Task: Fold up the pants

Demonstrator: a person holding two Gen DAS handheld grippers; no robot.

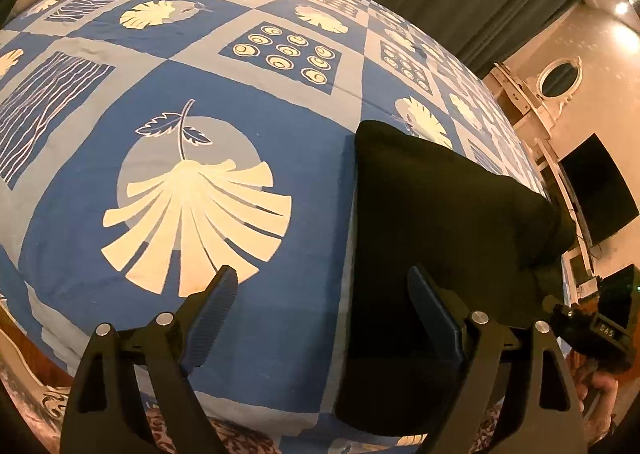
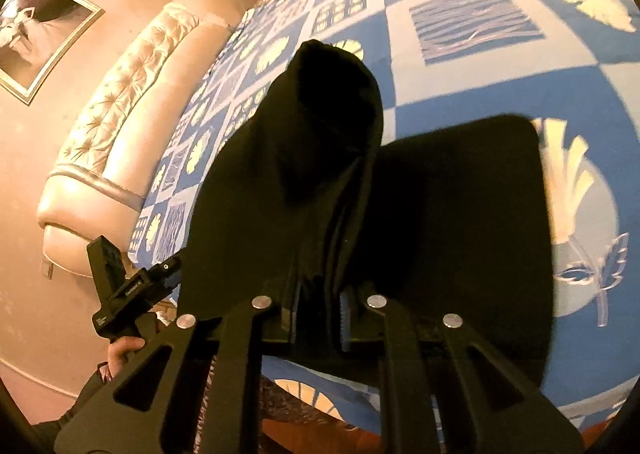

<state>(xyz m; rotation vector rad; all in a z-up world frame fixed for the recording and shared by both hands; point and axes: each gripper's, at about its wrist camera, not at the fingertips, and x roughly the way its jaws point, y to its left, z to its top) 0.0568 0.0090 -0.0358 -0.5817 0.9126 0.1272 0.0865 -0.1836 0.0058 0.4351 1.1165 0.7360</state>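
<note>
Pinching a bunched fold of the black fabric pants (image 2: 360,189), the right gripper (image 2: 320,318) angles downward over the bed, its jaws nearly together with cloth pressed between them. That fold rises toward the camera, while the rest lies flat on the blue-and-white leaf-patterned bedsheet (image 2: 500,65), long axis running away up the bed. Beside it, the left gripper (image 1: 324,310) tilts down, jaws wide apart and empty, its right finger over the pants' edge (image 1: 440,205).
</note>
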